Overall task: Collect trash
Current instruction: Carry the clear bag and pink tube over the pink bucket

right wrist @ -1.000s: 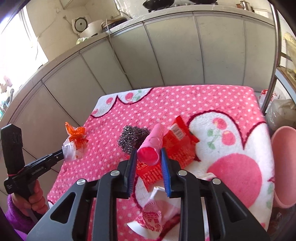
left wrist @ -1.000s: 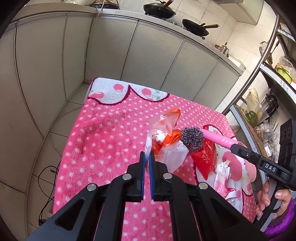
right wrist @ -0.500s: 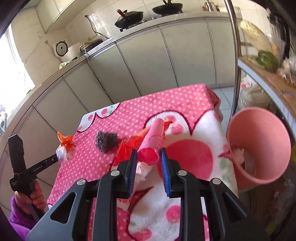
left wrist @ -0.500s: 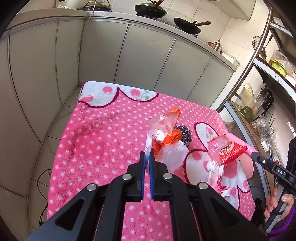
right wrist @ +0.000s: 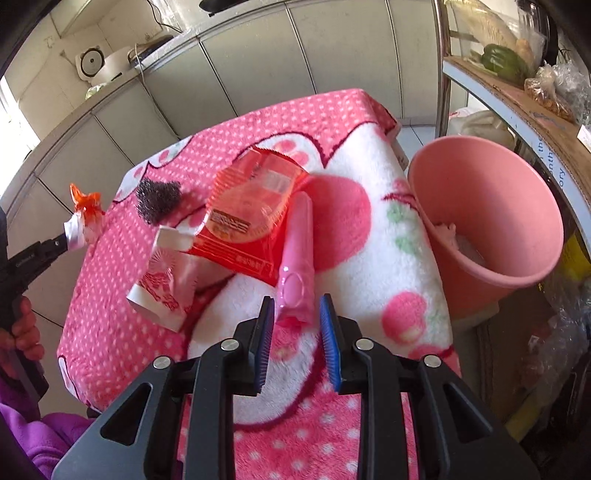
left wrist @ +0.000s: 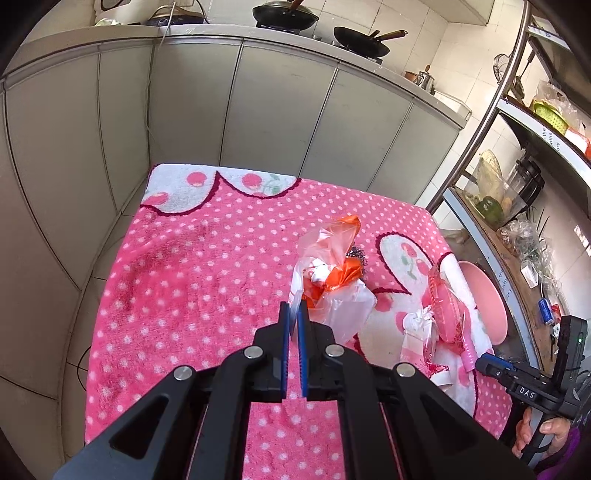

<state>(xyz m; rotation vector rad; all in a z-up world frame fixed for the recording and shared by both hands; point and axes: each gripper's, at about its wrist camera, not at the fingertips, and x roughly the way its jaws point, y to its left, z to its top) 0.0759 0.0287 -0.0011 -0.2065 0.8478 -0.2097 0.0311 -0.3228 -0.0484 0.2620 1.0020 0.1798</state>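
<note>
My left gripper [left wrist: 293, 314] is shut on a clear and orange plastic bag of trash [left wrist: 330, 280] and holds it above the pink dotted blanket [left wrist: 207, 280]. My right gripper [right wrist: 297, 314] is open, with a pink tube-shaped handle [right wrist: 297, 254] lying on the blanket between its fingertips. A red snack wrapper [right wrist: 247, 218], a white and red paper wrapper [right wrist: 166, 280] and a steel wool scourer [right wrist: 157, 199] lie beside the handle. A pink bucket [right wrist: 495, 229] stands off the table's right edge.
Grey kitchen cabinets [left wrist: 258, 110] run behind the table, with pans [left wrist: 284, 14] on top. A metal shelf rack [left wrist: 517, 206] with food and jars stands at the right, close behind the bucket.
My right gripper has opened and the pink handle has dropped onto the blanket near the front. The red wrapper has slid off the handle. My left gripper still holds the bag.
</note>
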